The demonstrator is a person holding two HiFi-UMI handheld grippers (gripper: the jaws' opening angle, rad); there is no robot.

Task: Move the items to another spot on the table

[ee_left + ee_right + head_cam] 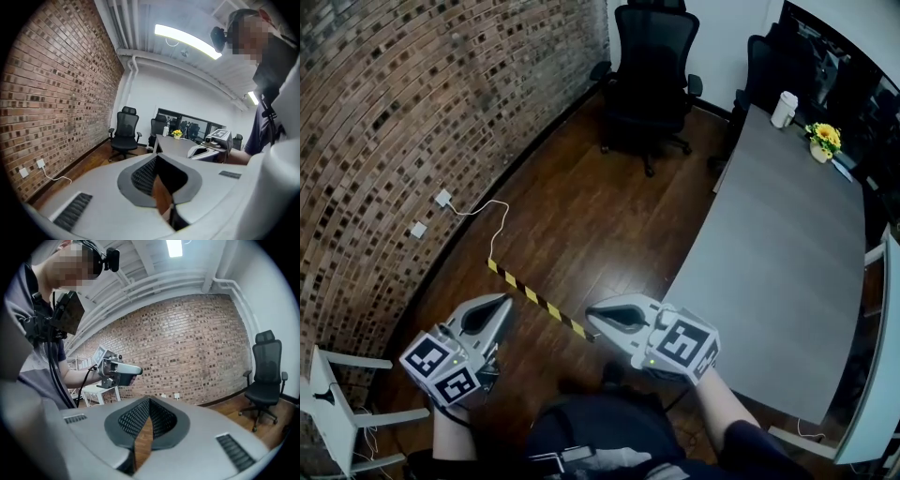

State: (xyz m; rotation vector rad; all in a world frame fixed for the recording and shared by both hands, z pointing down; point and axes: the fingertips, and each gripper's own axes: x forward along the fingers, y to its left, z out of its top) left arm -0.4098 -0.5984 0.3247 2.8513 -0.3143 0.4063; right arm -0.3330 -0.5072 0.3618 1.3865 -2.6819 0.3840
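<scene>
Left gripper [501, 303] and right gripper [594, 315] are both pinched closed and empty, over the floor. The cup [784, 109] and flowers [823, 141] stand at the table's [787, 253] far end, up ahead on my right. Right gripper's nearer, I'd say.
</scene>
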